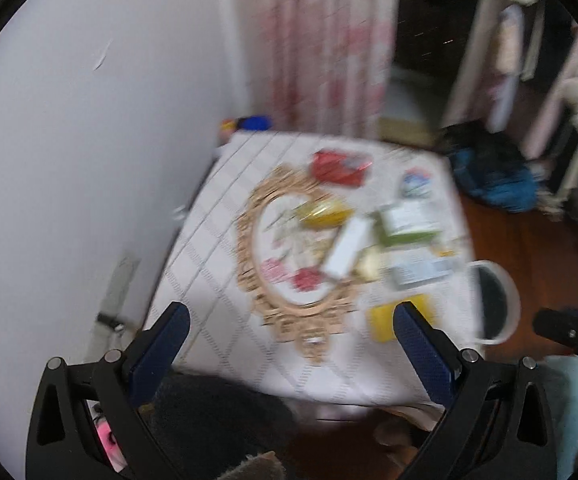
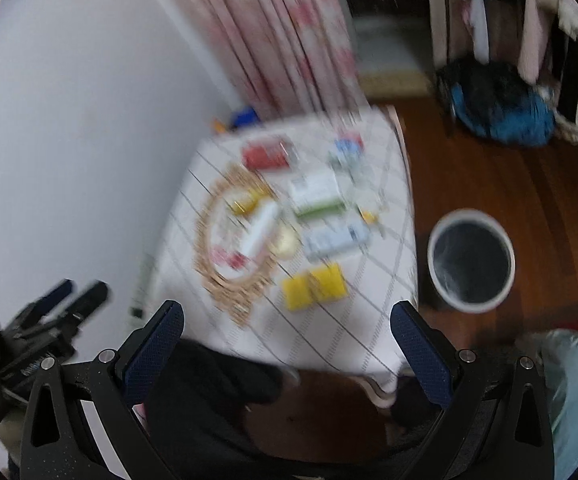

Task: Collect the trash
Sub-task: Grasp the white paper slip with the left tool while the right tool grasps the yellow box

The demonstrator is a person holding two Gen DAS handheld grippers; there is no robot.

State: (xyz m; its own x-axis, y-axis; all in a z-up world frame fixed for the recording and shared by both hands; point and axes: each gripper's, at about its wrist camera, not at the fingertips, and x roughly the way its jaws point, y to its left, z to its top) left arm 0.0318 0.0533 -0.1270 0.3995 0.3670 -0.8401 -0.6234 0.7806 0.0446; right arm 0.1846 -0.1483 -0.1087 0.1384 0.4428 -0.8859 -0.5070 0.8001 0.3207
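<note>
Our left tongs (image 1: pixel 291 328) hang with their blue-padded fingers spread wide and nothing between them, high above the near edge of the surface (image 1: pixel 225 184); our right tongs (image 2: pixel 287 326) are likewise spread apart and empty. Both views are blurred, so we can read no labels. The surface wears a white cloth with a diamond grid and a gold oval ornament (image 1: pixel 289 264). The trash lies scattered on it: a red wrapper (image 1: pixel 339 168) at twelve o'clock of the ornament, a yellow wrapper (image 1: pixel 325 214) and a white box (image 1: pixel 347 250) inside the oval's three o'clock side, a green-edged box (image 1: pixel 407 222) just beyond at three, a pale box (image 2: pixel 335 238) below that, and a yellow packet (image 2: pixel 315 286) at five o'clock near the surface's edge. A round white bin with a dark liner (image 2: pixel 471 256) stands on the wooden floor (image 2: pixel 509 184), at three o'clock of the surface. A blue and black bag (image 2: pixel 501 110) lies well apart at one o'clock.
</note>
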